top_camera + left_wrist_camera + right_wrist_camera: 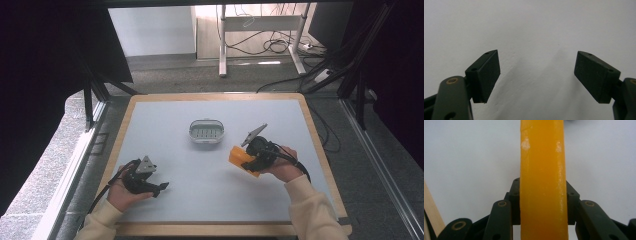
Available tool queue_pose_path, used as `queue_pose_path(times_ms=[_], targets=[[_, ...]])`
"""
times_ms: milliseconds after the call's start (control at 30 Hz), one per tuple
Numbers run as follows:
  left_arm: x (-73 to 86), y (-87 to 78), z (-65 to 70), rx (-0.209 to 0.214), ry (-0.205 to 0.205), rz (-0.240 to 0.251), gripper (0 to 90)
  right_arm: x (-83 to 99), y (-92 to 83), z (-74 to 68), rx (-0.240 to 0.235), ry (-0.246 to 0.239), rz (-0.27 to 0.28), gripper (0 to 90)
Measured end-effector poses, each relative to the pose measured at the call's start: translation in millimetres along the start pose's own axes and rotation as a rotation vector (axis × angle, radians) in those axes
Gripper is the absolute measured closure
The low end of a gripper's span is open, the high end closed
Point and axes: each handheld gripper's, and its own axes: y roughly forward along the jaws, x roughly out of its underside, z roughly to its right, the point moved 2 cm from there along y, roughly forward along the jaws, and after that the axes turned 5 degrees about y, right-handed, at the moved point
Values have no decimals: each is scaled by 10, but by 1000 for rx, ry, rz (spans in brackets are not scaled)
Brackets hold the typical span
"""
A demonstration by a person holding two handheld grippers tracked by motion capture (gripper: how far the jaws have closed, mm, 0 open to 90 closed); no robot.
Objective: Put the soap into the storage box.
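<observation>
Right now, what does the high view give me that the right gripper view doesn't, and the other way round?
High view alone: the white slotted dish at mid-table, apart from both hands; the left gripper resting low at the near left, holding nothing; and the right hand.

Right gripper view alone: the jaws pressed against both flat sides of the orange block, with whitish scuffs on its narrow edge, and a strip of the table's wooden edge.

Both: the right gripper clamped on that block above the grey table top.

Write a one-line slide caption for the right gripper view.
Right gripper with its jaws clamped on an orange bar of soap, held above the pale grey table.
</observation>
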Motion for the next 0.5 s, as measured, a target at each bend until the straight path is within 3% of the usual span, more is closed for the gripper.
queue_pose_path(times_ms=[500], targets=[[1,0,2,1,0,-2,209,-107,19,118,7,8,-4,616]])
